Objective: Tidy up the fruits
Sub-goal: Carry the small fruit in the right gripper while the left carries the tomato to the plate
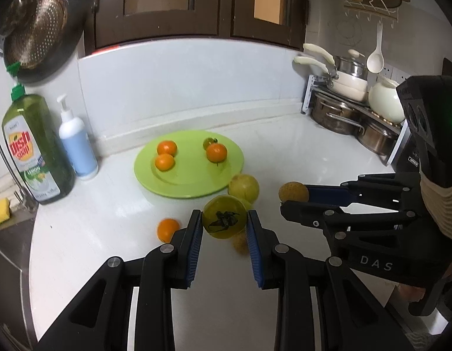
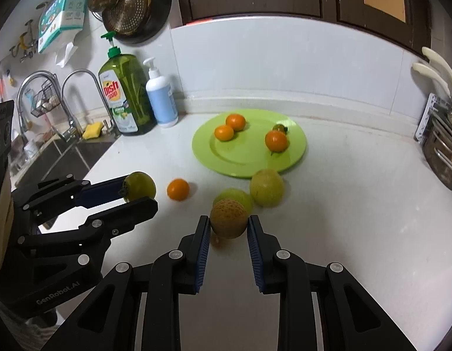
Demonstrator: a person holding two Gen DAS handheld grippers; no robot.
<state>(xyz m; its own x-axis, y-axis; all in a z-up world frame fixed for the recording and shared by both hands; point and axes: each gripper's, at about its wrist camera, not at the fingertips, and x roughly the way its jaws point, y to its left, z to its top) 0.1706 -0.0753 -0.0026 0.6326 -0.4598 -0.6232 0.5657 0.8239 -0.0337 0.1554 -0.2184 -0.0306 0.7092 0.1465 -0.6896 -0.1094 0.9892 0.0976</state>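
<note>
Both grippers loaded.
Left gripper clamps a green tomato; right gripper clamps a tan fruit; plate ahead.

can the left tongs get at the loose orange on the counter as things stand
Probably not yet: the left tongs are shut on a yellow-green tomato, so they are full. The orange itself lies unobstructed on the counter, just to their left.
</note>
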